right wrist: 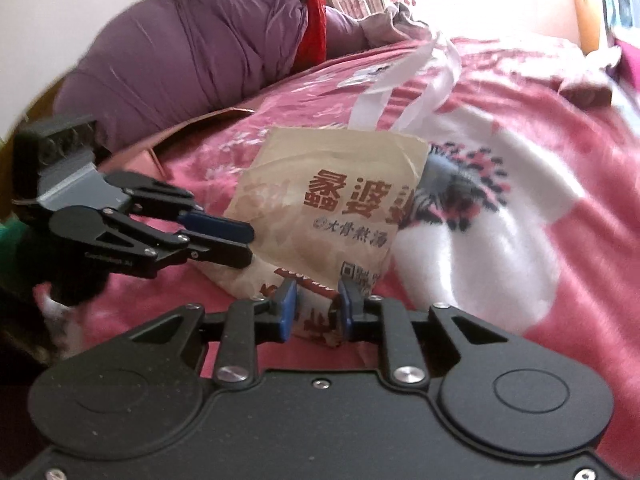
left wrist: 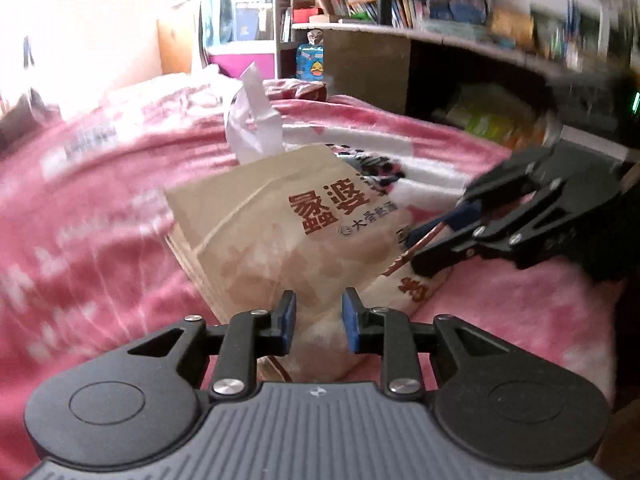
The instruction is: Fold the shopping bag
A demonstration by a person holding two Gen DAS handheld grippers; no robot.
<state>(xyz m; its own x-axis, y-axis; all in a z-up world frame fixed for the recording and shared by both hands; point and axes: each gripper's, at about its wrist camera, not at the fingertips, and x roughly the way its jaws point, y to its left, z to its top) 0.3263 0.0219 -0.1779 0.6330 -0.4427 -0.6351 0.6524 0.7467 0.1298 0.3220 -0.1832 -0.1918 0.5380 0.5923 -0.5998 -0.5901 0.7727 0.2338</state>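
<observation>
A beige shopping bag (left wrist: 280, 236) with dark red printed characters and white ribbon handles (left wrist: 252, 120) lies partly folded on a pink bed blanket (left wrist: 80, 220); it also shows in the right wrist view (right wrist: 320, 208), handles (right wrist: 400, 80) at its far end. My left gripper (left wrist: 319, 320) holds the bag's near edge between its blue pads; in the right wrist view it (right wrist: 250, 244) comes in from the left, its jaws closed on the bag's left edge. My right gripper (right wrist: 316, 308) pinches the bag's near corner; in the left wrist view it (left wrist: 412, 248) grips the bag's right edge.
The blanket (right wrist: 520, 240) has a white patch with a dark animal print right of the bag. A purple padded jacket (right wrist: 192, 52) lies at the bed's far left. Bookshelves (left wrist: 400, 8) and a dark desk (left wrist: 368, 68) stand beyond the bed.
</observation>
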